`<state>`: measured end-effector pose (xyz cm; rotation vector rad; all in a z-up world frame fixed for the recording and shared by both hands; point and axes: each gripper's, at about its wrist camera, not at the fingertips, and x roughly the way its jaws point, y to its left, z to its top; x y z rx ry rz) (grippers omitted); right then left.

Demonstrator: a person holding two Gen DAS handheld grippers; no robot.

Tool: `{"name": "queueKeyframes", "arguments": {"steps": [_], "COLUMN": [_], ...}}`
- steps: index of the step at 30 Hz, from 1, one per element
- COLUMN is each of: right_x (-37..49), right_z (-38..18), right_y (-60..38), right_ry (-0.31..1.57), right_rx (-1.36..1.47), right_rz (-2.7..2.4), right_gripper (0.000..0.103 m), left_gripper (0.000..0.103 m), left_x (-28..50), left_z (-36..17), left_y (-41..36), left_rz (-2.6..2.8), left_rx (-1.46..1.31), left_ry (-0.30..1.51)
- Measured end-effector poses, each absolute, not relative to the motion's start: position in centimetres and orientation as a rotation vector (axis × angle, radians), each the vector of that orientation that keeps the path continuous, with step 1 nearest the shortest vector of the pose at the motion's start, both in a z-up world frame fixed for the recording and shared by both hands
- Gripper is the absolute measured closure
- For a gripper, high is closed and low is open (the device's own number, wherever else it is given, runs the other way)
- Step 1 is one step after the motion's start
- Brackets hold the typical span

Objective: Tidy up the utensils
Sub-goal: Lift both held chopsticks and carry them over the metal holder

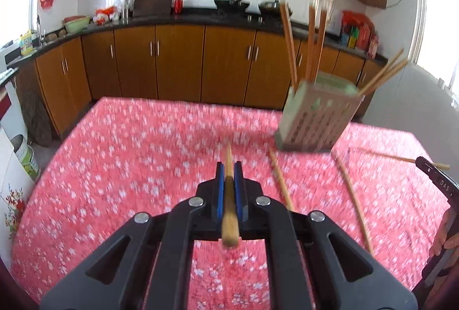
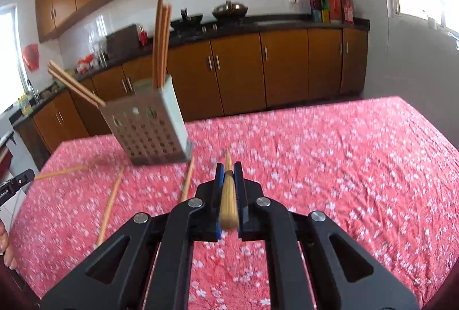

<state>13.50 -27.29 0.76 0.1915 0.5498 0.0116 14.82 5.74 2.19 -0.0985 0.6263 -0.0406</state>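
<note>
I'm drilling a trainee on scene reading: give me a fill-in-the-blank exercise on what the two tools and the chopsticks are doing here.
1. The left tool is shut on one wooden ____.
2. The perforated grey utensil holder stands on the pink floral ____.
3. ____ loose wooden chopsticks lie on the cloth in front of the holder.
4. The right tool is ____ on its own chopstick.

Missing words: chopstick; tablecloth; Two; shut

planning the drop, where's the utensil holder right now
The utensil holder stands on the pink tablecloth, ahead-right in the left wrist view and ahead-left in the right, loose chopsticks lying before it.
</note>
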Motion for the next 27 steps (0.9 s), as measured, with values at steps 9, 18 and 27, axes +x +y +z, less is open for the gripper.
{"name": "queueKeyframes", "arguments": {"steps": [9, 18, 27], "right_x": [13.2, 12.9, 12.5], "right_z": [3.5, 7.1, 11.8], "right_y": [-27.4, -26.5, -24.7], "right_ry": [0.469, 0.378, 0.228], "right_rx": [0.203, 0.214, 0.225], "right_rz": [0.025, 0.079, 0.165], "right_gripper": [0.095, 0.096, 0.096], "left_gripper": [0.095, 0.095, 0.095], "left_x": [14.4, 14.2, 14.4], "left_z": [5.7, 8.2, 12.7], "left_y": [5.8, 4.8, 1.6], "left_rz": [-0.051, -0.096, -0.174], "left_rx": [-0.109, -0.114, -0.110], "left_ry": [0.541, 0.487, 0.364]}}
